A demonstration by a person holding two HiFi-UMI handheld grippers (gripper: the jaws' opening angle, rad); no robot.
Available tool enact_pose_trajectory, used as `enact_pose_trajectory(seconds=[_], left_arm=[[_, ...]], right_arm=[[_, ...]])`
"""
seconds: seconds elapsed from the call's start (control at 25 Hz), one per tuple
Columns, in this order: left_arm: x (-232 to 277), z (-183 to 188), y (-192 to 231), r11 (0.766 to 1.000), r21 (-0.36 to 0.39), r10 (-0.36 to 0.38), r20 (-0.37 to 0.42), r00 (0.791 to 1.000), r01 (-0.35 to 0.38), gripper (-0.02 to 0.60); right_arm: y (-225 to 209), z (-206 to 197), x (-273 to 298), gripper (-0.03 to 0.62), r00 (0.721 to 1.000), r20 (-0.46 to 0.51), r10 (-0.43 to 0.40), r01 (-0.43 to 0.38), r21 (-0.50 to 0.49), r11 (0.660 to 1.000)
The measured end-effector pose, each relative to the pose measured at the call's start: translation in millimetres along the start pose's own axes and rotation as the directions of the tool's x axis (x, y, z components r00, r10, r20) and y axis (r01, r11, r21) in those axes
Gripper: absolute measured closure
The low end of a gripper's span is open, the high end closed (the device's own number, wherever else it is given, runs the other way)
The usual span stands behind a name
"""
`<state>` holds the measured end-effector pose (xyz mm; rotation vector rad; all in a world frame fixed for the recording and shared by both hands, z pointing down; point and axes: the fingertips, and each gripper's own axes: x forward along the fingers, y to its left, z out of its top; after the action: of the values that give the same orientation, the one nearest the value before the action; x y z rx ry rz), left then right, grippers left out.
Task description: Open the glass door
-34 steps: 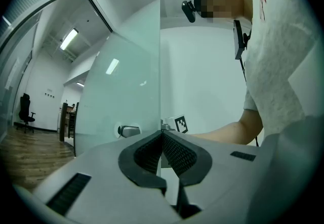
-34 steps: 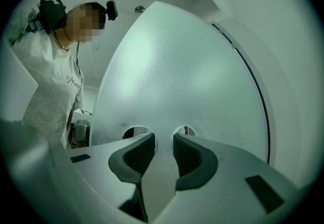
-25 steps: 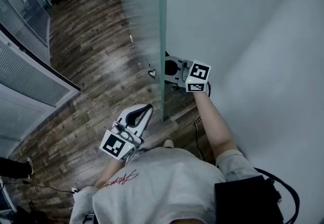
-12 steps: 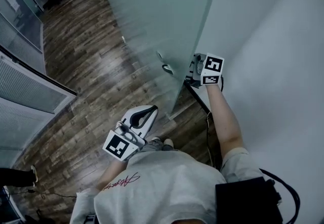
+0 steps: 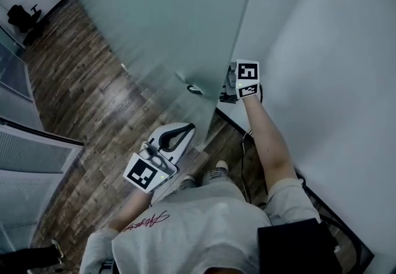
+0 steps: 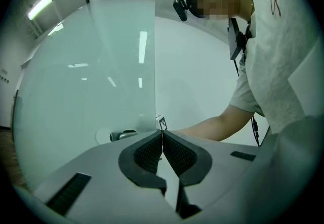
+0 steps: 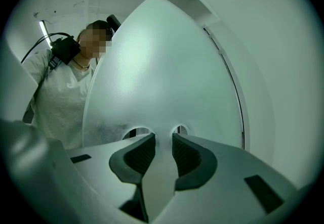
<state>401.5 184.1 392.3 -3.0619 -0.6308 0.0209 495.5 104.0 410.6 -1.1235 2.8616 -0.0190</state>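
Note:
The frosted glass door [image 5: 161,31] stands ajar, its free edge running down to the floor in front of me. A metal lever handle [image 5: 195,89] sticks out of its near face. My right gripper [image 5: 226,92] reaches round the edge to the far face at handle height. In the right gripper view its jaws [image 7: 163,139] stand apart, right up at the pane [image 7: 162,76], with nothing distinct between the pads. My left gripper [image 5: 185,130] hangs shut and empty on the near side, level. Its tips [image 6: 162,134] point at the door edge, with the handle [image 6: 121,135] just left of them.
A white wall [image 5: 334,50] runs close along the right. Dark wooden floor [image 5: 93,99] spreads to the left, up to a glass partition with blinds [image 5: 31,149]. An office chair [image 5: 21,16] stands far off. A cable [image 5: 244,143] lies by my shoes [image 5: 216,172].
The door has swung, from nearly edge-on to showing its broad near face. The right gripper has gone along with it at handle height. The left gripper has drifted toward the door.

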Motion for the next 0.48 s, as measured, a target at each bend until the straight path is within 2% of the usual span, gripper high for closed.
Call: enact_pose_trajectory(seconds=[0.2,0.48], left_arm=[[29,9,0,1.0,0.018,0.022,0.034,0.999,-0.022,0.565],[54,18,-3,0.994,0.014,0.106,0.073,0.992,-0.108,0.565]], right_arm=[[0,6,-8,0.48,0.998,0.011,0.054,-0.054,0.016,0.998],[0,14,-12,0.48,0.998,-0.006,0.068,-0.068,-0.012,0.998]])
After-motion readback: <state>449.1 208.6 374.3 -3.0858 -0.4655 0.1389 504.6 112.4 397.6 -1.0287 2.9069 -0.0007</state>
